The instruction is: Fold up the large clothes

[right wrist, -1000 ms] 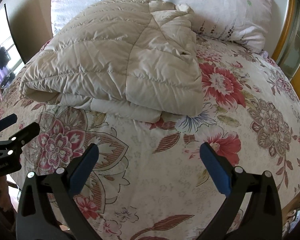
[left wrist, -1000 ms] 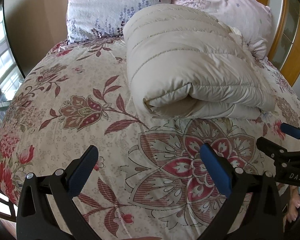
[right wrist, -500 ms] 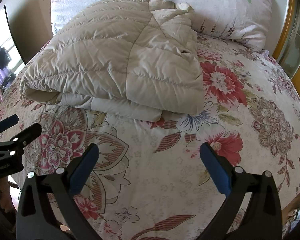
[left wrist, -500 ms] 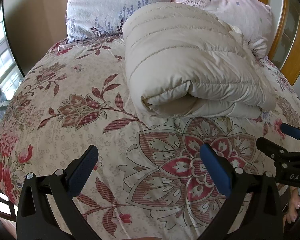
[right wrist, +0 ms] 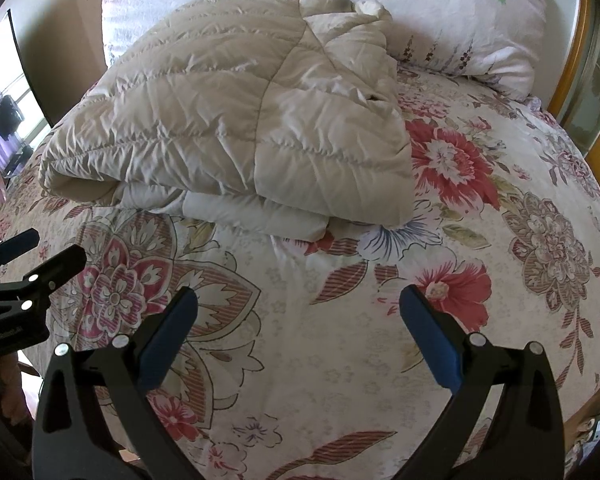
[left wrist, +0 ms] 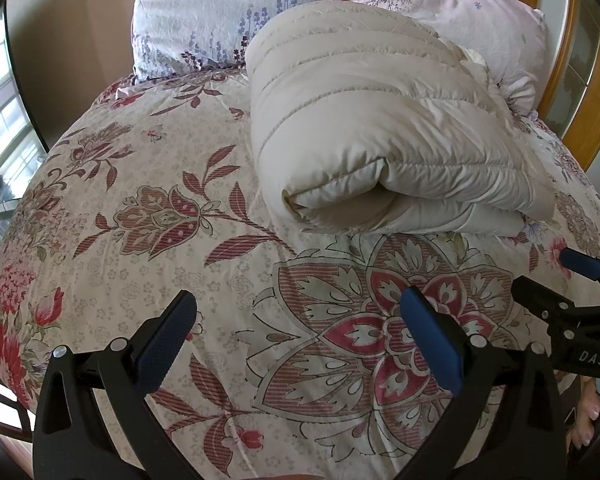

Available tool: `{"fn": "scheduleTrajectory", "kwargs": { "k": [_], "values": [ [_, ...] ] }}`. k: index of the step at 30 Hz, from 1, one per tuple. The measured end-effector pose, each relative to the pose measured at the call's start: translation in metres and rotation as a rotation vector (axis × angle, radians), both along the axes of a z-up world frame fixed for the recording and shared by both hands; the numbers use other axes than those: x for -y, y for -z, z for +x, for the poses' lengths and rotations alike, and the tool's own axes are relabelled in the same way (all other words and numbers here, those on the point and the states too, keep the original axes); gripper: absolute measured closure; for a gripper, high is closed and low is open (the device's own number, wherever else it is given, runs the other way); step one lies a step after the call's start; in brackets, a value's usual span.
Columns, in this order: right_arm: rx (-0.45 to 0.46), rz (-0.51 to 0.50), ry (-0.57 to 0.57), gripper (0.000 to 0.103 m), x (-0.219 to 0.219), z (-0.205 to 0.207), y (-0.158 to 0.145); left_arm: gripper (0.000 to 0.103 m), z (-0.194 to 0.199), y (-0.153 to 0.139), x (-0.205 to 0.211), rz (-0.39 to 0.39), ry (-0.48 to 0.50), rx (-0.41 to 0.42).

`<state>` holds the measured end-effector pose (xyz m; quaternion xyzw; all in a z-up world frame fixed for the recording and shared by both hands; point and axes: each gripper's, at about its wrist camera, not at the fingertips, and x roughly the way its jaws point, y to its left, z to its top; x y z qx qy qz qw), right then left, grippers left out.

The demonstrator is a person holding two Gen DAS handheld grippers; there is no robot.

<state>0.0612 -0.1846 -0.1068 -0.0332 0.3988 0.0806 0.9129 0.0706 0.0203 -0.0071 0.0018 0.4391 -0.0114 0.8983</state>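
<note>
A cream quilted puffer coat (left wrist: 380, 132) lies folded into a thick bundle on the floral bed cover (left wrist: 148, 216), its rolled edge facing me. It also shows in the right wrist view (right wrist: 236, 120). My left gripper (left wrist: 298, 320) is open and empty, held above the cover short of the bundle's left front corner. My right gripper (right wrist: 298, 316) is open and empty, short of the bundle's right front edge. The right gripper shows at the right edge of the left wrist view (left wrist: 572, 300). The left gripper shows at the left edge of the right wrist view (right wrist: 24, 264).
Two pale floral pillows (left wrist: 204, 20) (right wrist: 452, 12) lean against the headboard behind the coat. A wooden bed frame (left wrist: 580, 80) runs along the right. A window (left wrist: 0, 120) is at the left. The floral cover (right wrist: 500, 240) spreads around the bundle.
Both grippers have drifted slightly back from the bundle. The coat has not moved and both grippers stay open.
</note>
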Motion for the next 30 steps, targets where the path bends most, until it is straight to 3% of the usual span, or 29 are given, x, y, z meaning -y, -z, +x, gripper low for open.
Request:
{"fn": "scheduleTrajectory", "kwargs": {
  "k": [30],
  "values": [
    [-0.014, 0.012, -0.009, 0.002, 0.0003, 0.0029, 0.0028, 0.001, 0.0019, 0.0026, -0.0033, -0.006, 0.002, -0.005]
  ]
}}
